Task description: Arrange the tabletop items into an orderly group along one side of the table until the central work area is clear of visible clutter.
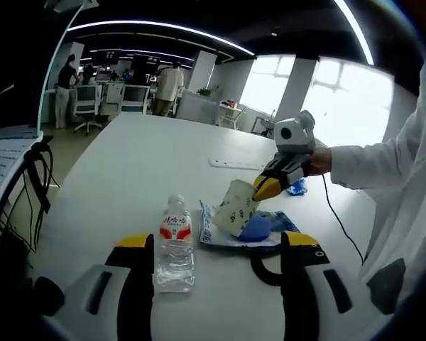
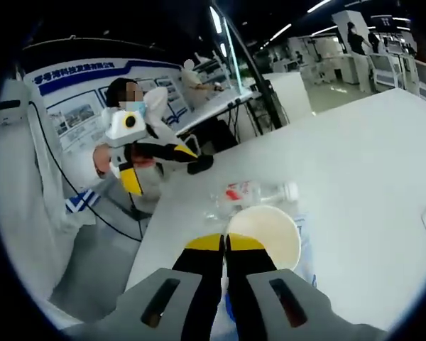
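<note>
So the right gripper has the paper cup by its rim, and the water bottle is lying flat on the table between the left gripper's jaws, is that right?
Not quite. The water bottle is standing upright, cap up, not lying flat, as the left gripper view shows. The rest holds: it stands on the table between the open jaws of the left gripper, and the right gripper grips the paper cup by its rim.

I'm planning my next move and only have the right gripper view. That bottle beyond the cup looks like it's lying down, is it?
Observer: No. In the left gripper view the bottle stands upright on the table.
Operator: Is the left gripper holding it?
Observer: No. The left gripper is open, fingers spread wide, the bottle between them.
Operator: What's under my cup?
Observer: The cup tilts over a blue object lying on a flat packet.
</note>
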Tool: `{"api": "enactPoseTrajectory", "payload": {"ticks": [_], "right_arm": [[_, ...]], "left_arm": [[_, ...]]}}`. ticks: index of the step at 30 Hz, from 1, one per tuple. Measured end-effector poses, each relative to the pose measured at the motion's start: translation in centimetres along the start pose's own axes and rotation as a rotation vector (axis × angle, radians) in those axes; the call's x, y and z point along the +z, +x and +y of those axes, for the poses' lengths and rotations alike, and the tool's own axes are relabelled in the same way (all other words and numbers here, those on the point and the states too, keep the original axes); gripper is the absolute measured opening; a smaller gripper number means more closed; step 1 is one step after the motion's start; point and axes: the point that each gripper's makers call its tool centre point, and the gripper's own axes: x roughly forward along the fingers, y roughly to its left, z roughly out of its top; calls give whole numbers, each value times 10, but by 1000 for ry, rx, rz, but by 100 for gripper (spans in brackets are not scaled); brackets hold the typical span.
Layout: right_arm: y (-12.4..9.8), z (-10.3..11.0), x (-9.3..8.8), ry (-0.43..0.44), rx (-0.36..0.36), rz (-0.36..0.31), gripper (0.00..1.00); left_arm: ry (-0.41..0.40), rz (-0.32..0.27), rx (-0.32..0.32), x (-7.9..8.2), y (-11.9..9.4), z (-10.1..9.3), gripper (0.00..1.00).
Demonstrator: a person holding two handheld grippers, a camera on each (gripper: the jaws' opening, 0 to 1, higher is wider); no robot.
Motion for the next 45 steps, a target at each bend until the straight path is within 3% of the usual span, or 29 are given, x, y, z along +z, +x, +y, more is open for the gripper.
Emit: {"api": "enactPoseTrajectory", "payload": {"ticks": [7,21,28,31,40,42,45], "right_arm": [[-18,8,5,-43,-29,2,0],[-65,-8,21,-115,-155,54,0],[-81,-31,21,-188,-224,157,0],[-89,-48,16,-235,-265,245,0],[-90,-74,16,-299,-277,362,0],[-91,-80,12,-353,-283,424,0],[-85,-83,7,-389,-273,460,0]], "left_arm": [[11,-4,-21,3,2,-9,73],[32,-20,-58,13,5,-23,73],[36,-25,-69,14,4,-27,72],[36,-29,-72,14,4,-28,72],[29,-29,-68,13,3,-25,72],[31,-28,-67,13,4,-25,72],[29,-27,-69,13,4,-25,71]]}}
